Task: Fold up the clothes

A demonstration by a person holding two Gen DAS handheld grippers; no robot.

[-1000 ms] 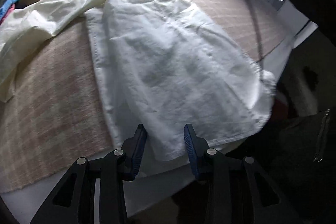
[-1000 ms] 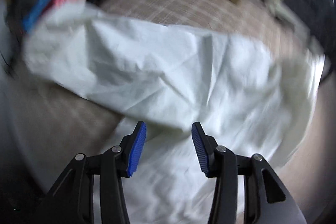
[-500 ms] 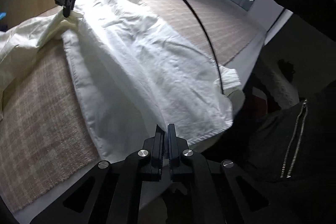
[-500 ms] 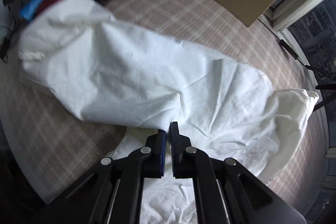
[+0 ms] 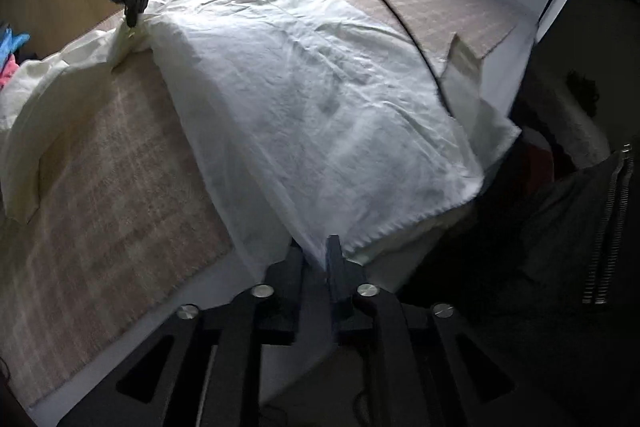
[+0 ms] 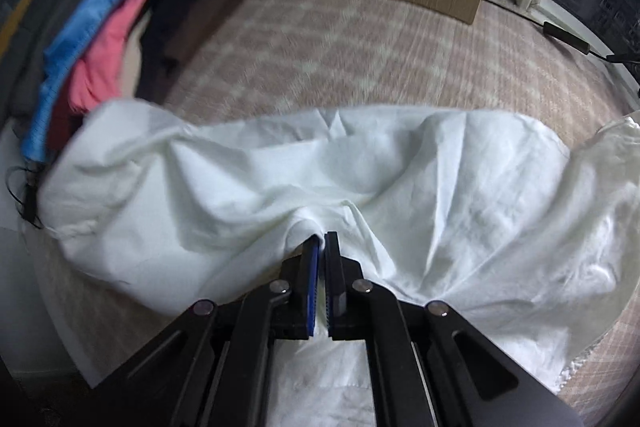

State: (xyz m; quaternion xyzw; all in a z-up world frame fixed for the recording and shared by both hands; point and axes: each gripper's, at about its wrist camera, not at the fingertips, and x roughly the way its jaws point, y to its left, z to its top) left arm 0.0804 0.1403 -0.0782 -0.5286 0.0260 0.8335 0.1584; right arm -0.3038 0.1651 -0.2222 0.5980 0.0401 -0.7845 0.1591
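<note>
We are pinching the shirt (image 5: 304, 99), which is lying across the bed (image 5: 100, 187), with both grippers: left (image 5: 316, 259) at the hem, right (image 6: 321, 247) mid-fold. Thin bites are risking slipping under pull.

Black tool (image 6: 321, 235) arms, silver screws, blue ribbed pads (image 6: 313, 267).

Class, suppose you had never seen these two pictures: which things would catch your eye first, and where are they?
First, the big white garment spread across the checked pink-beige cover. Next, both claws pinch it: the left claw at its near hem, the right claw on a bunched fold. Then the bright blue and pink clothes piled at the upper left of the right wrist view.
</note>
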